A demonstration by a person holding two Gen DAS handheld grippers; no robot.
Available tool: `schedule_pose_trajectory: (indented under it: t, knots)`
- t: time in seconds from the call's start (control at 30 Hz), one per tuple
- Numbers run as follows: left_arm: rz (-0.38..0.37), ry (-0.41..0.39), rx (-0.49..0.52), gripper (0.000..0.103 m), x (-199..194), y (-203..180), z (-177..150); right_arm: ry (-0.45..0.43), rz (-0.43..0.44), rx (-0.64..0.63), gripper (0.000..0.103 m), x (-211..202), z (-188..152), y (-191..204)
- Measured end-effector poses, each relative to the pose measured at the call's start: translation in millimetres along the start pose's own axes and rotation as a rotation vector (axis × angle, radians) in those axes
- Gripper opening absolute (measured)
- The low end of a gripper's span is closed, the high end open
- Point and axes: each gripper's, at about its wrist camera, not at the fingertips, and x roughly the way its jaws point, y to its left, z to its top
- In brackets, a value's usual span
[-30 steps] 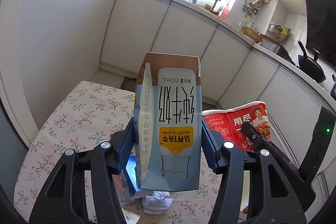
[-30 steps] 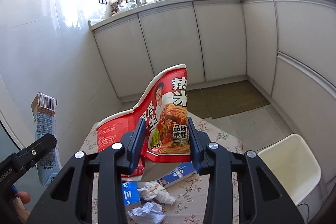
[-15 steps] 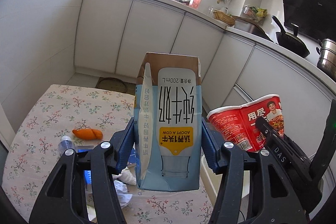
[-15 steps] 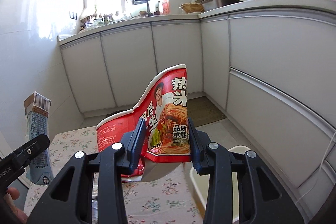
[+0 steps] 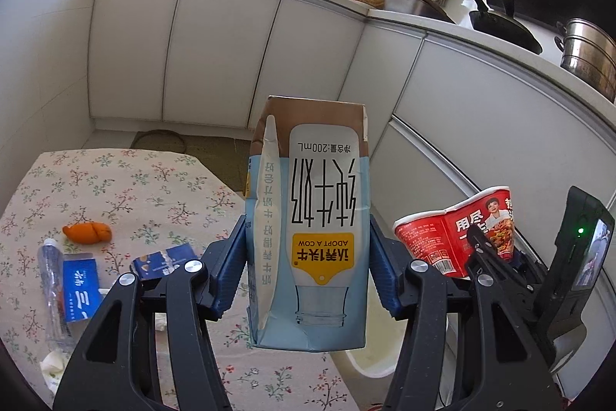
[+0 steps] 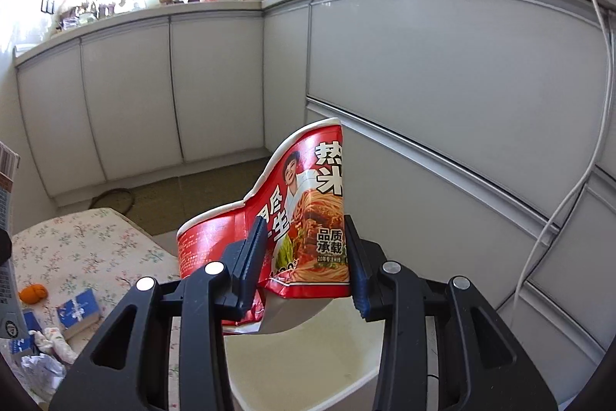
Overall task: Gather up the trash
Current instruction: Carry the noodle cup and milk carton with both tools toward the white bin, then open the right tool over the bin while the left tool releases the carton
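My left gripper is shut on a light blue milk carton, held upside down above the table's right edge. My right gripper is shut on a crushed red noodle cup, held above a white bin beside the table. The cup also shows in the left wrist view, with the bin below it. The carton's edge shows at the far left of the right wrist view.
On the floral tablecloth lie an orange peel, a crushed plastic bottle, blue cartons and crumpled paper. White kitchen cabinets stand behind and to the right. A white cable hangs there.
Both grippers have swung right, away from the table's middle toward the white bin, each still holding its item. The bin now sits under the noodle cup.
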Motion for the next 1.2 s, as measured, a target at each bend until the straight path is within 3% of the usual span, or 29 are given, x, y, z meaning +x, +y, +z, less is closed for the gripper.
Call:
schedule_pose_trajectory:
  t: [0.23,0.33,0.4,0.83,1.2]
  knots:
    - [-0.038,0.070,0.026,0.055,31,-31,-19,0.115,-0.047,-0.007,0.040,33,-19,-19]
    - [-0.051,0.094,0.020,0.055,43,-39,-24,0.142,-0.058,0.010,0.049,40,-24,-31]
    - [-0.063,0.105,0.019,0.055,51,-44,-25,0.145,-0.074,0.041,0.058,41,-24,-43]
    - [-0.160,0.223,0.057,0.055,104,-84,-46,0.115,-0.196,0.150,0.081,26,-28,-122]
    - [-0.184,0.341,0.092,0.059,145,-105,-78,0.158,-0.236,0.142,0.083,32,-39,-139]
